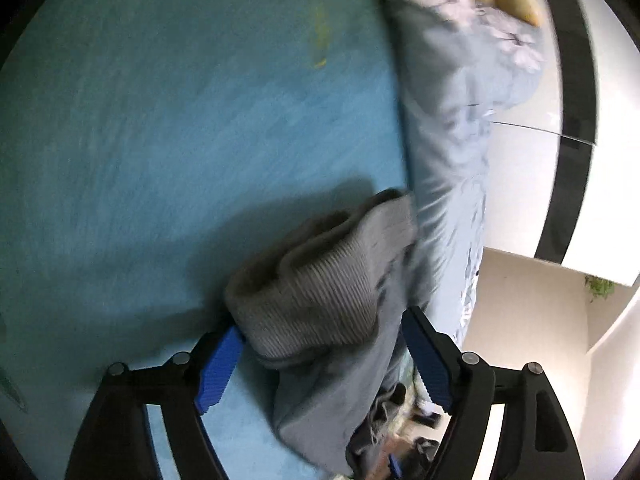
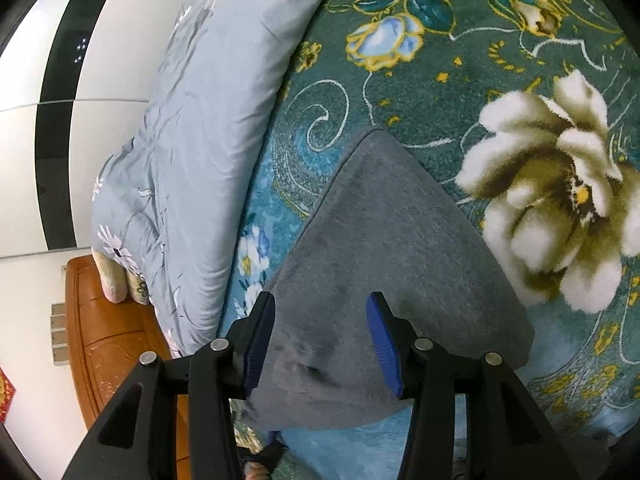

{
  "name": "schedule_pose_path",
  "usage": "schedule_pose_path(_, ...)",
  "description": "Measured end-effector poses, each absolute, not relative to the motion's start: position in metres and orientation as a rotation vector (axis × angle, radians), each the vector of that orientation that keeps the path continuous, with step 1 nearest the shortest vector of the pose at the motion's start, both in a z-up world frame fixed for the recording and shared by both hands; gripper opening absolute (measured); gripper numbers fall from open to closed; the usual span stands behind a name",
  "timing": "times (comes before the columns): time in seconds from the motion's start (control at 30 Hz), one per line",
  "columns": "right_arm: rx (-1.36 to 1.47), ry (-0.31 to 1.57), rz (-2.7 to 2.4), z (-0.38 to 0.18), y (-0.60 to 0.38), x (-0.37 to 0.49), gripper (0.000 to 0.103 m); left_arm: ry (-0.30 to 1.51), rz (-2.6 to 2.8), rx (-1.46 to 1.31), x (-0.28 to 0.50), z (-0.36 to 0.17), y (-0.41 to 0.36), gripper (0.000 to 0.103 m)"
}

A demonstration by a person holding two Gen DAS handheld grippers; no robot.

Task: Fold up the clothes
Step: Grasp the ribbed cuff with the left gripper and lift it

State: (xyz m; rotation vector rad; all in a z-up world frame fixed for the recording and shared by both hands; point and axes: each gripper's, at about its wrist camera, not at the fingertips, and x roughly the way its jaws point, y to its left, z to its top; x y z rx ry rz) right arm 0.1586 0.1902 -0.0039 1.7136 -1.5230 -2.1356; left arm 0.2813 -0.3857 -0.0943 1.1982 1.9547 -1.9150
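A grey garment lies on a teal floral blanket. In the left wrist view its ribbed cuff or hem is bunched between the blue pads of my left gripper, whose jaws stand wide apart around the cloth without pinching it. In the right wrist view a folded, flat part of the grey garment lies under my right gripper, whose jaws are open with the cloth between them.
A light blue flowered quilt lies folded along the blanket's edge, also in the left wrist view. The teal floral blanket spreads beyond. A brown wooden bed frame and white wall panels with a black stripe lie past the quilt.
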Motion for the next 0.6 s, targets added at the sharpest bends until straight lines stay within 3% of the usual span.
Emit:
schedule_pose_path(0.17,1.711,-1.513,-2.145,-0.003,0.189,0.158,0.049,1.731,-2.000,1.251,0.265,-0.084,-0.384,0.038)
schedule_pose_path(0.27,1.694,-1.537,-2.138,-0.003,0.192,0.161,0.049,1.661,-2.006,1.247,0.261,-0.082,-0.383,0.025)
schedule_pose_path(0.47,1.662,-1.562,-2.128,0.000,0.194,0.164,0.049,1.631,-2.154,1.083,0.254,-0.025,-0.397,0.017)
schedule_pose_path(0.6,1.619,-1.590,-2.114,0.002,0.196,0.166,0.049,1.417,-2.272,1.044,0.249,0.009,-0.402,0.017)
